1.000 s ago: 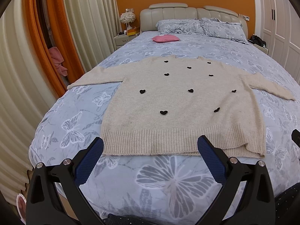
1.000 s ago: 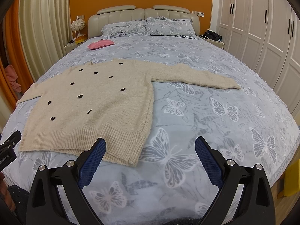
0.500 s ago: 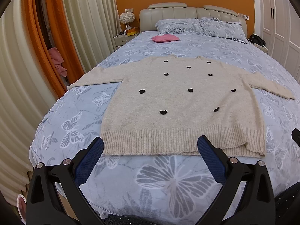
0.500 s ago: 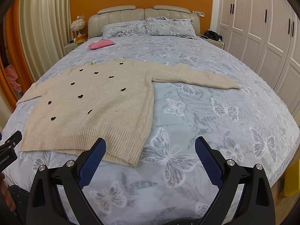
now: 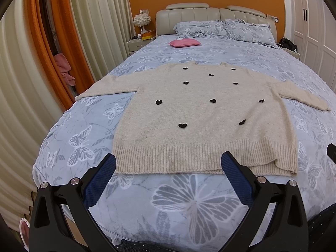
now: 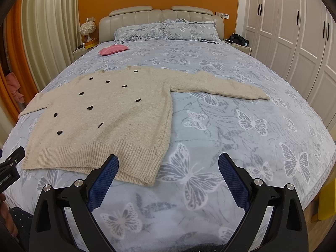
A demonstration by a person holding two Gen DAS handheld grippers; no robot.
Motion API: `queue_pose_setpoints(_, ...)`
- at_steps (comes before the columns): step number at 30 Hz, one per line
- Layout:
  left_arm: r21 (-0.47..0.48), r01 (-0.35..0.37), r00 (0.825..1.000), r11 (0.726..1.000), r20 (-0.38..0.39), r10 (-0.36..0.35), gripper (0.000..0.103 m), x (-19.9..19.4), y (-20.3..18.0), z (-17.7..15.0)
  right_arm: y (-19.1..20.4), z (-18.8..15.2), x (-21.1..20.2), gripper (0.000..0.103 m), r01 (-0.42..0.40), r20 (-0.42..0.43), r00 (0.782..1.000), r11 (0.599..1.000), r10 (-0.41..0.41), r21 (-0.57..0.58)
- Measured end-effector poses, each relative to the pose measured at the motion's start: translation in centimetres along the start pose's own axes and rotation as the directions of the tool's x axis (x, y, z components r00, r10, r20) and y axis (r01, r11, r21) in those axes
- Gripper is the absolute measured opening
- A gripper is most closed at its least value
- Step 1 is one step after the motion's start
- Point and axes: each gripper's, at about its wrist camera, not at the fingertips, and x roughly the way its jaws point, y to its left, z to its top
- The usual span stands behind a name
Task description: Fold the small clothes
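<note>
- Lying flat on the bed (image 5: 117, 191): beige sweater (image 5: 201, 121), front up, small black hearts (image 5: 182, 125) scattered over it, both sleeves spread out to the sides.
- Sitting on the left half of the bed in the right wrist view, sweater (image 6: 105, 124) with ribbed hem (image 6: 94, 157) nearest the cameras, neckline pointing toward the headboard.
- Reaching across bare bedspread toward the wardrobe side: right sleeve (image 6: 220, 86).
- Running off toward the curtain edge of the bed: left sleeve (image 5: 105, 86).
- Hovering above the near bed edge: left gripper (image 5: 168, 178), jaws spread wide, gripping nothing, blue pads (image 5: 98, 180) lined up with the hem but staying clear of the fabric as far as visible.
- Hovering likewise: right gripper (image 6: 168, 176), jaws spread wide, empty, left pad (image 6: 103, 180) overlapping the hem's right corner in view, other pad over bare bedspread; contact with the sweater not resolvable.
- Poking into the right wrist view at its left edge: part of the left gripper's black body.
- Showing at the far end: pink cushion (image 5: 184, 42) on the bedspread just short of two pillows (image 5: 222, 30), padded headboard (image 6: 161, 14) behind them.
- Standing along the right side: white wardrobe (image 6: 294, 31); hanging on the left: pale and orange curtains (image 5: 63, 42).
</note>
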Motion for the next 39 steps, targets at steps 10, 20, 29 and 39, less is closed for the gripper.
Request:
queue_pose_setpoints(10, 0.009, -0.002, 1.000, 1.000, -0.003, 0.002, 0.098, -0.1, -0.1, 0.0, 0.2, 0.1, 0.0, 0.094, -0.008, -0.025, 1.000, 1.000, 0.008, 0.008)
queue_pose_setpoints(20, 0.025, 0.073, 0.995, 0.997, -0.064, -0.071, 0.098, 2.9, -2.4, 2.5, -7.3, 4.5, 5.3, 0.094, -0.089, -0.119, 0.987, 0.986, 0.106, 0.138)
queue_pose_setpoints(29, 0.090, 0.233, 0.969, 0.968, -0.100, -0.224, 0.098, 8.5, -11.8, 5.6, -24.8, 11.3, 19.3, 0.093, 0.039, -0.148, 0.988, 0.871, 0.039, 0.489)
queue_pose_setpoints(39, 0.287, 0.491, 0.864, 0.823, -0.285, -0.416, 0.086, 7.5, -20.1, -4.2, -34.0, 12.9, 30.9, 0.093, 0.139, -0.224, 0.975, 0.739, 0.016, 0.659)
